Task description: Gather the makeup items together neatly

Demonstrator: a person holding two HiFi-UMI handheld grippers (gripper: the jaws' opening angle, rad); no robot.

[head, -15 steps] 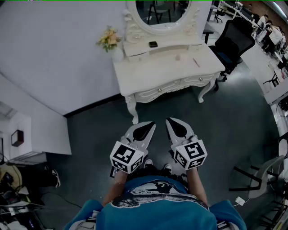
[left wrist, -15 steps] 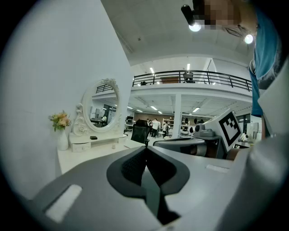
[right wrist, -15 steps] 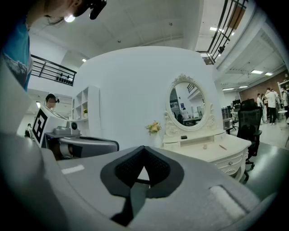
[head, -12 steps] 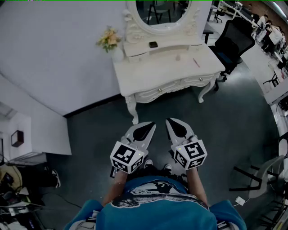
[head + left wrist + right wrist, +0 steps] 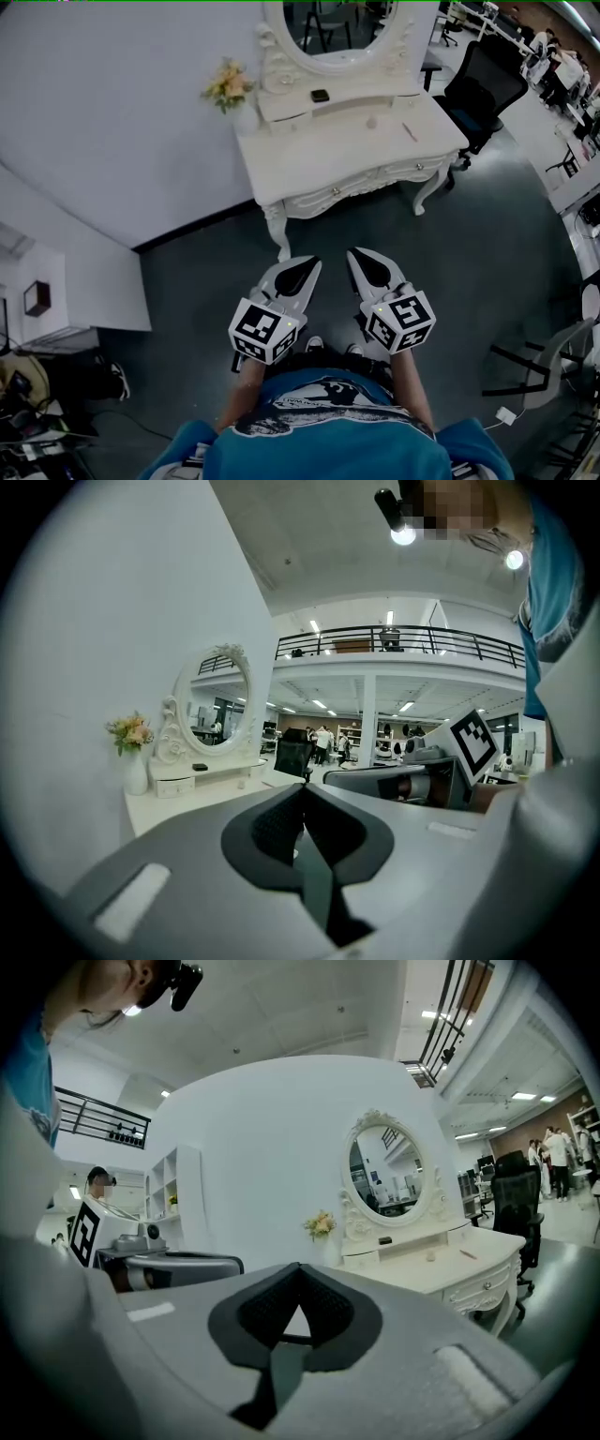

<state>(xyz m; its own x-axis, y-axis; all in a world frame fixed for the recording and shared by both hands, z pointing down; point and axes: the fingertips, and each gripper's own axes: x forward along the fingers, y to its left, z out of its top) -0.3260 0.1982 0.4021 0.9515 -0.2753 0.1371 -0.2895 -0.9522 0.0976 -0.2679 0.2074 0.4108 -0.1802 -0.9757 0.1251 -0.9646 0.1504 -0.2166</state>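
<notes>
Left tongs (image 5: 309, 265) and right tongs (image 5: 358, 257) are both closed with nothing in them, held roughly level and well short of the worktop (image 5: 309, 155). The makeup is up there, spread out. There's a dark compact (image 5: 320, 94) on the raised shelf under the mirror (image 5: 328, 23), and a small round pot (image 5: 372, 122) and a pink stick (image 5: 410, 131) on the main surface.

My worry is that stick. It lies toward the right end, so 1 clumsy nudge could roll it off onto the floor (image 5: 375, 225). The tiny pot looks easy to flick away too, and the flowers (image 5: 228, 82) at the back left corner could tip if an arm swings wide.

Room-wise there's open floor in front, a chair (image 5: 487, 89) crowding the right end and a wall (image 5: 112, 112) on the left.
</notes>
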